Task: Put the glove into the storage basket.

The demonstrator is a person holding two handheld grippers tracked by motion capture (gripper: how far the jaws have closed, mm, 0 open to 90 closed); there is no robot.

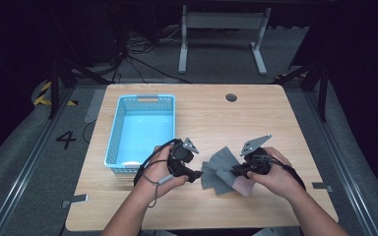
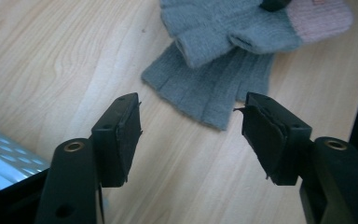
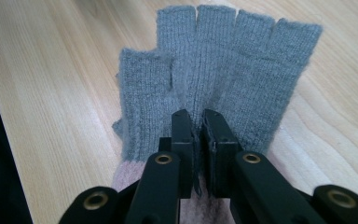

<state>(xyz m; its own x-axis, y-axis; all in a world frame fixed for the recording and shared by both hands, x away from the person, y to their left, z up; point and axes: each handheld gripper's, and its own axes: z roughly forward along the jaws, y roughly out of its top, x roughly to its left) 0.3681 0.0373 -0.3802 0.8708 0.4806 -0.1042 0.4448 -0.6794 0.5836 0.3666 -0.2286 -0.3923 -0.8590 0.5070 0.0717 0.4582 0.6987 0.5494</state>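
The right hand-held gripper [image 3: 196, 135] is clamped on the top grey glove [image 3: 223, 74] of two lying on the bench [image 1: 275, 113], at 3 o'clock of the blue basket [image 1: 114, 142]; the left hand-held gripper [image 2: 191, 135] stands open and empty just beside them; both gloves seem left to stow.

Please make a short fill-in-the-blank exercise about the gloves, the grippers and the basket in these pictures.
1. The right gripper is shut on a grey ____.
2. The jaws of the left gripper stand ____, with nothing between them.
3. The blue basket stands on the ____.
4. The cuff of the glove is ____ in colour.

Missing words: glove; open; table; pink
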